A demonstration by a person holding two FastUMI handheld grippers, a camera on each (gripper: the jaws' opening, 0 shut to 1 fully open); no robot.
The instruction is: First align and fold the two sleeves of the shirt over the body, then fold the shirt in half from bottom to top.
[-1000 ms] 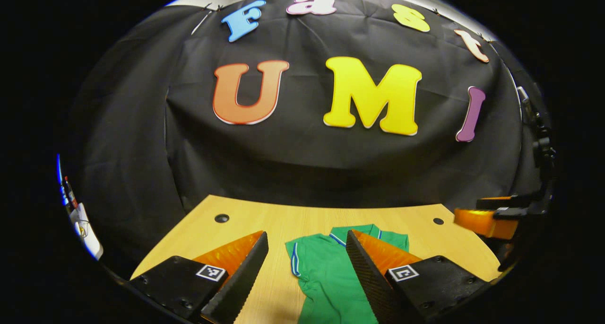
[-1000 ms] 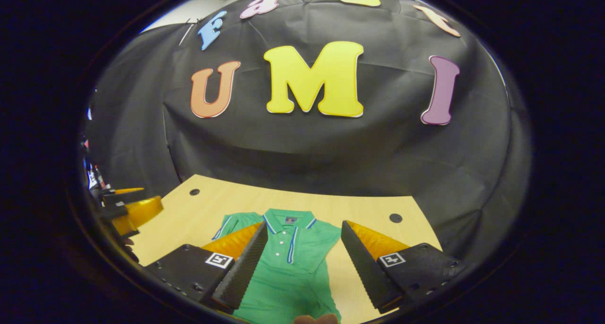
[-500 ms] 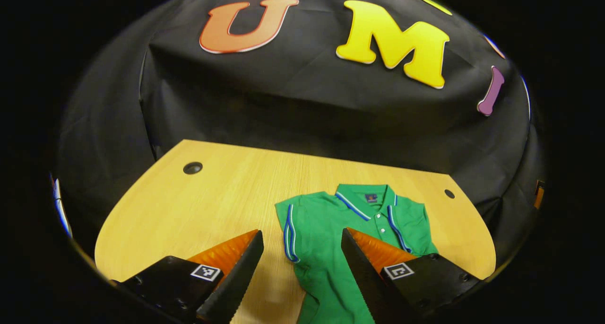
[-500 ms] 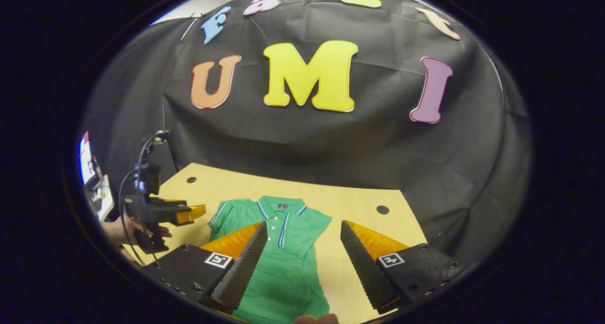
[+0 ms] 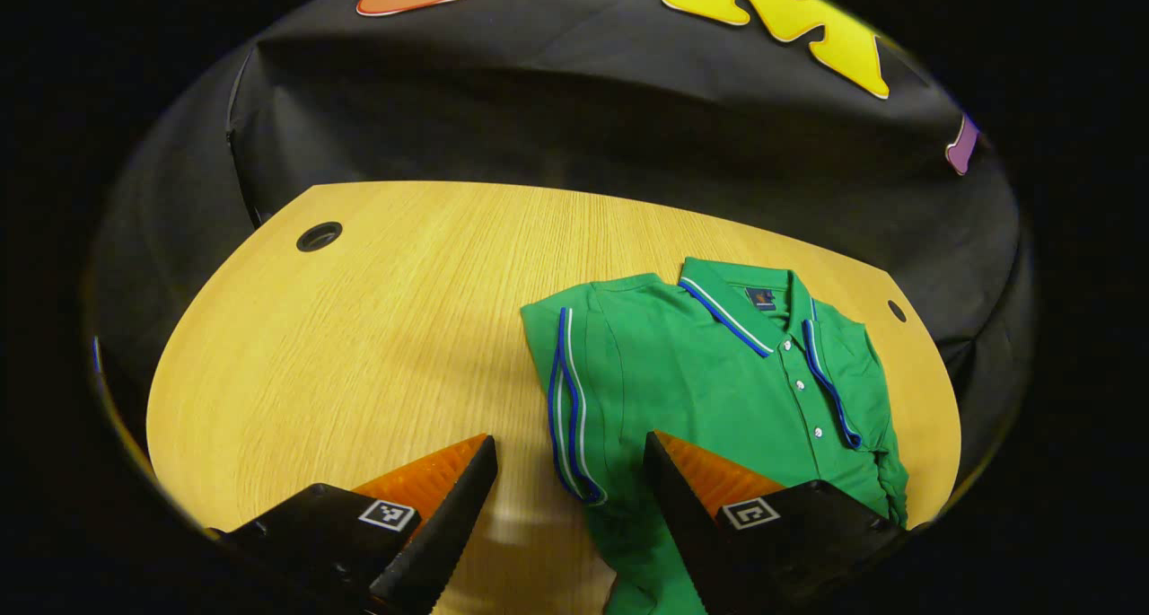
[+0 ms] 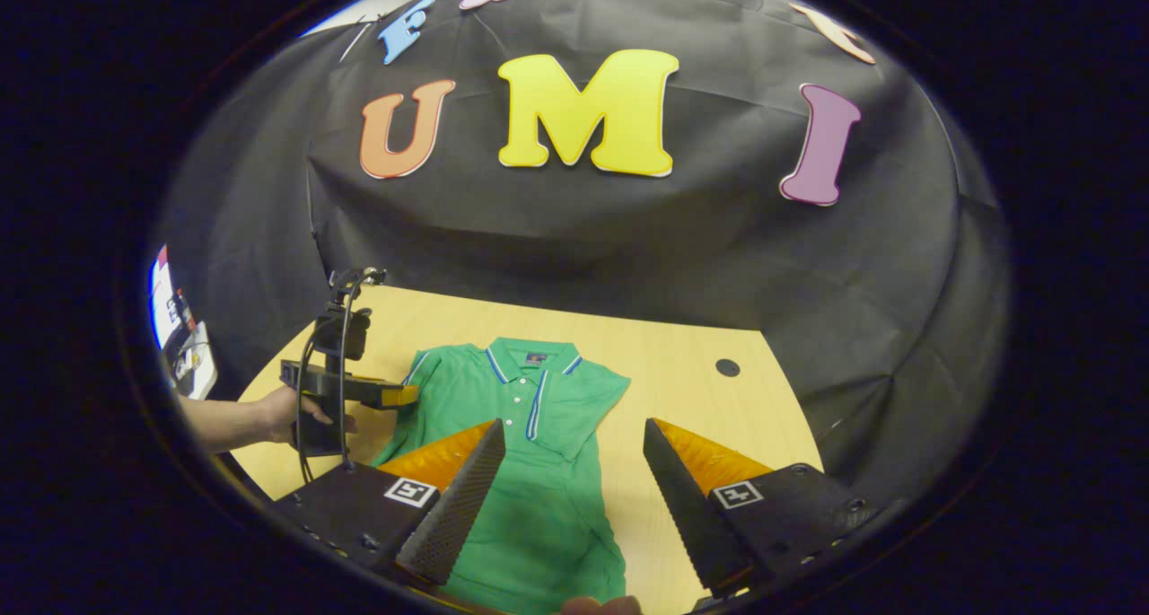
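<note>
So the green polo shirt is lying flat, front up, on the wooden desk, collar toward the back wall. From how it lies, I'd say we're on the sleeve step: the sleeve with the striped trim looks tucked in along the body's edge, though it's hard to say if it counts as properly folded over. The left hand-held gripper is hovering low right over that sleeve edge, jaws spread wide, gripping nothing and not touching the cloth as far as I can tell. The right hand-held gripper is also wide open and empty, above the lower body of the shirt. In the right gripper view you can see a hand carrying the left one beside the shirt's shoulder. Next move probably means dropping down and pinching that sleeve hem cleanly, one layer only.
</note>
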